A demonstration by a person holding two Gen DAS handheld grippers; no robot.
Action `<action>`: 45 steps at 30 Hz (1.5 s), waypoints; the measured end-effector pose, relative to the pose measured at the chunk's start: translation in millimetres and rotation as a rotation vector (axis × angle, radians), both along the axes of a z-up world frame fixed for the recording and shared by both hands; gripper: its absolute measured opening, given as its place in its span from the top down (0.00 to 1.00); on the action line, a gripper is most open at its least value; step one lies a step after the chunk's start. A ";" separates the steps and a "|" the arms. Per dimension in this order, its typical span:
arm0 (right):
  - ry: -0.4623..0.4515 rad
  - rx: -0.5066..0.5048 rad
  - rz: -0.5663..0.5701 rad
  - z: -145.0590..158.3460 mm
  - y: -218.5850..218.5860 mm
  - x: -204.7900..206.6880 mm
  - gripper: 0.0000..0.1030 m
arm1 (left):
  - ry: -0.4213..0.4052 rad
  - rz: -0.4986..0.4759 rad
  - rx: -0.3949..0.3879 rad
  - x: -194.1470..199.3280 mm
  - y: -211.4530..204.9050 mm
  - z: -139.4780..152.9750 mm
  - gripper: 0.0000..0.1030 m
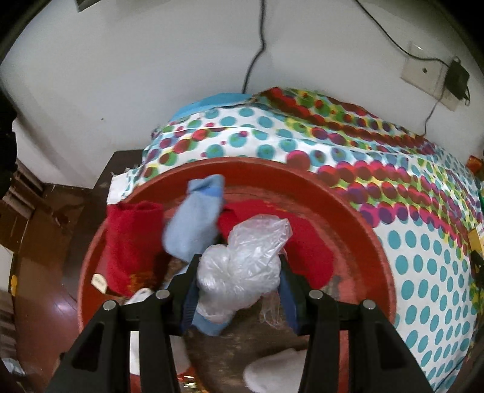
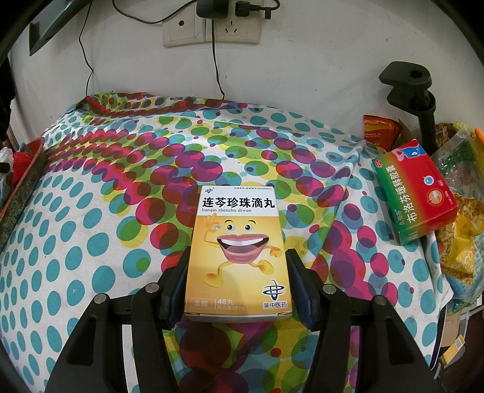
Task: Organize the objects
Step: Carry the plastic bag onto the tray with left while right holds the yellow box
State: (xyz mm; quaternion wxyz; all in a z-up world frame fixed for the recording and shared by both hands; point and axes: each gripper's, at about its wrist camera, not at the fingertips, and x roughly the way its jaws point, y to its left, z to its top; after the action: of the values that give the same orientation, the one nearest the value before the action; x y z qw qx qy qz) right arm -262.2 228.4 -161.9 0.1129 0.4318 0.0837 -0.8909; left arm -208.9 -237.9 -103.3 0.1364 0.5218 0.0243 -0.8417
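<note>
Box (image 2: 237, 254) labelled "lianqin zhenzhu diwan"

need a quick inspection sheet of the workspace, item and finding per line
surface: table under a spotted cloth, creased near the right edge.
job's things: yellow medicine box in the right gripper; clear plastic bag in the left gripper, over a red tub holding a light blue sock and red cloths.
clutter: red and green medicine box and snack packets at the right edge.
grippers: left gripper shut on the bag; right gripper shut on the box.
cables: charger in the wall socket, black cables down the wall.
surroundings: white wall, black clamp stand, wooden floor.
</note>
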 end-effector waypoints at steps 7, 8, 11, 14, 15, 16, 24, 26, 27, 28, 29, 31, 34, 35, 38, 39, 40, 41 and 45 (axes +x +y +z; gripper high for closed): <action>0.000 0.000 0.000 -0.4 -0.3 0.0 0.47 | 0.006 0.072 0.011 15.9 -35.4 1.1 0.54; 0.000 0.000 0.000 -0.4 -0.6 0.1 0.46 | 0.006 0.080 0.010 17.8 -38.9 0.7 0.54; -0.001 -0.001 -0.001 -0.2 -0.6 -0.2 0.45 | 0.005 0.097 0.022 22.8 -48.4 -2.5 0.54; 0.000 0.002 -0.002 -0.3 -0.2 -0.6 0.45 | -0.001 0.103 0.023 26.6 -55.2 -7.1 0.52; 0.000 0.002 -0.002 -0.2 0.5 -0.6 0.45 | -0.005 0.109 0.019 27.6 -56.8 -8.5 0.52; -0.001 0.000 -0.002 0.0 0.4 -0.7 0.45 | -0.003 0.115 0.022 29.1 -59.3 -9.5 0.52; -0.001 0.002 -0.002 0.1 1.2 -1.6 0.44 | 0.022 0.145 0.071 40.2 -67.4 -4.6 0.49; 0.001 0.005 -0.002 0.1 1.2 -1.5 0.44 | 0.027 0.134 0.074 43.4 -67.1 -2.2 0.48; 0.000 0.003 -0.002 0.1 1.5 -1.9 0.44 | 0.032 0.132 0.073 45.3 -67.3 -0.5 0.48; -0.001 0.002 -0.002 0.2 1.2 -1.8 0.44 | 0.040 0.124 0.078 48.5 -67.6 2.0 0.48; 0.000 0.004 -0.002 0.2 1.1 -1.7 0.44 | 0.044 0.121 0.076 50.9 -67.7 3.9 0.48; -0.001 0.002 -0.002 0.2 1.4 -2.0 0.44 | 0.054 0.127 0.072 58.2 -68.8 8.3 0.48; 0.000 0.003 -0.002 0.3 1.2 -2.0 0.44 | 0.045 0.143 0.050 68.7 -67.7 12.2 0.48; -0.001 0.000 -0.002 0.2 1.9 -2.2 0.44 | 0.046 0.137 0.046 72.2 -65.8 13.5 0.48; -0.004 -0.007 -0.003 -0.2 2.5 -2.7 0.43 | 0.048 0.144 0.008 84.5 -54.0 17.5 0.48; -0.004 -0.007 -0.003 -0.2 3.0 -3.0 0.43 | 0.059 0.145 0.007 88.5 -50.0 19.1 0.48; -0.003 -0.006 -0.003 -0.2 2.8 -2.9 0.44 | 0.066 0.143 0.013 93.1 -43.4 20.1 0.48; -0.002 -0.003 -0.004 -0.2 2.5 -2.5 0.44 | 0.065 0.139 0.021 95.3 -38.4 20.4 0.48; -0.013 -0.020 -0.047 0.3 3.6 -2.7 0.49 | 0.072 0.108 0.046 100.5 -11.6 22.2 0.48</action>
State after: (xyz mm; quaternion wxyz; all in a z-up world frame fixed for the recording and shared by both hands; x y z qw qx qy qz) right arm -264.9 232.0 -161.6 0.0968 0.4384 0.0638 -0.8913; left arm -108.4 -249.5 -81.1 0.1686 0.4919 0.0766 -0.8507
